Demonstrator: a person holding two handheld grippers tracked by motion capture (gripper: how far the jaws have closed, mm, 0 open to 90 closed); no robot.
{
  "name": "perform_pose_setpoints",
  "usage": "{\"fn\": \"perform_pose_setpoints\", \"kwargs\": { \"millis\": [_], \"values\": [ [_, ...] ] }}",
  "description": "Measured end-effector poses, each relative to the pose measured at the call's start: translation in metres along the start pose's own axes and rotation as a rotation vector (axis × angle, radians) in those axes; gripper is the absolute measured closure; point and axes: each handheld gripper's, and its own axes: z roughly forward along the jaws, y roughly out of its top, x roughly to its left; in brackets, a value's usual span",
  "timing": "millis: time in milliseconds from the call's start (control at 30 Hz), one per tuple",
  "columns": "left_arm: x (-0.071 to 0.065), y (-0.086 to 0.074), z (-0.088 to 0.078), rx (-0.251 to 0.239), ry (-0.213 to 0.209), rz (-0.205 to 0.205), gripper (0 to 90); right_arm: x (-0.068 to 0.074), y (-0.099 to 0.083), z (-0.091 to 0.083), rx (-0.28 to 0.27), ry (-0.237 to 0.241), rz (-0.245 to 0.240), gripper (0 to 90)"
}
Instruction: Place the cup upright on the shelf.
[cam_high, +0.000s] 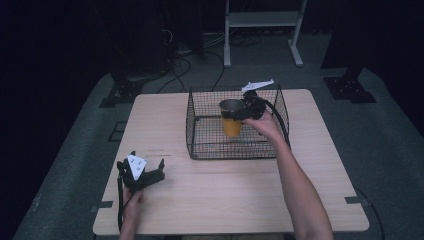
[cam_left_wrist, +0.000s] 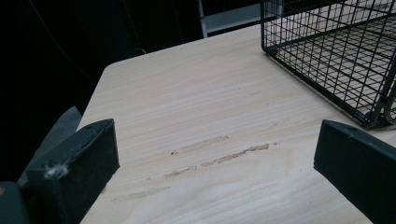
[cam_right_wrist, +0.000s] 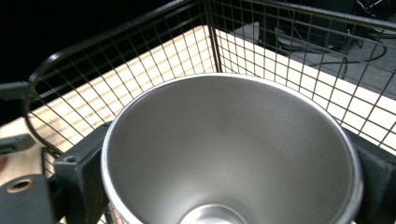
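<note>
An orange cup (cam_high: 231, 125) with a steel inside (cam_right_wrist: 233, 154) hangs upright inside the black wire basket (cam_high: 192, 127). My right gripper (cam_high: 239, 113) is shut on the cup, with one black jaw on each side of it just below the rim. In the right gripper view the cup's open mouth is empty. My left gripper (cam_high: 141, 171) rests near the table's front left corner, with its jaws wide apart over bare wood (cam_left_wrist: 210, 154) and nothing between them.
The basket stands at the back middle of the light wooden table (cam_high: 310, 180); its near corner (cam_left_wrist: 369, 122) is just right of my left gripper. Cables and a white frame (cam_high: 262, 20) lie on the dark floor beyond.
</note>
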Motion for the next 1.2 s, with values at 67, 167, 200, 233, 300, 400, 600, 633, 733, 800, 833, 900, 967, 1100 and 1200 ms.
{"fn": "perform_pose_setpoints", "kwargs": {
  "millis": [67,167,200,233,300,400,600,633,733,800,833,900,967,1100,1200],
  "values": [
    [0.0,0.0,0.0,-0.001,-0.001,-0.003,0.0,-0.001,0.0,0.002,0.014,-0.014,-0.006,7.0],
    [0.0,0.0,0.0,-0.002,-0.001,-0.005,0.0,-0.004,-0.002,0.006,0.032,-0.048,-0.007,7.0],
    [0.0,0.0,0.0,-0.002,-0.001,-0.004,0.0,-0.005,-0.003,0.007,0.039,-0.051,-0.005,7.0],
    [0.0,0.0,0.0,-0.002,-0.002,-0.003,0.0,-0.006,-0.003,0.008,0.049,-0.055,-0.005,7.0],
    [0.0,0.0,0.0,-0.001,-0.002,-0.002,0.0,-0.007,-0.005,0.01,0.066,-0.066,-0.013,7.0],
    [0.0,0.0,0.0,-0.002,-0.002,-0.004,0.0,-0.009,-0.007,0.013,0.092,-0.074,-0.022,7.0],
    [0.0,0.0,0.0,-0.003,-0.002,-0.004,0.0,-0.009,-0.009,0.018,0.111,-0.088,-0.031,7.0],
    [0.0,0.0,0.0,-0.003,-0.002,-0.005,0.0,-0.009,-0.009,0.019,0.115,-0.093,-0.037,6.9],
    [0.0,0.0,0.0,-0.003,-0.003,-0.004,0.0,-0.009,-0.01,0.02,0.113,-0.107,-0.041,6.9],
    [0.0,0.0,0.0,-0.003,-0.003,-0.004,0.0,-0.009,-0.01,0.021,0.115,-0.11,-0.045,6.9],
    [0.001,0.0,0.0,-0.004,-0.003,-0.005,0.0,-0.009,-0.01,0.022,0.118,-0.11,-0.049,6.9],
    [0.001,0.0,-0.001,-0.006,-0.004,-0.008,0.0,-0.01,-0.011,0.024,0.133,-0.104,-0.05,6.9],
    [0.001,0.0,-0.001,-0.007,-0.005,-0.013,0.0,-0.012,-0.013,0.025,0.145,-0.112,-0.05,6.9],
    [0.001,0.0,0.0,-0.007,-0.003,-0.011,0.0,-0.014,-0.013,0.024,0.145,-0.112,-0.041,6.9],
    [0.001,0.0,-0.001,-0.006,-0.004,-0.01,0.0,-0.015,-0.014,0.023,0.151,-0.113,-0.041,6.9]
  ]
}}
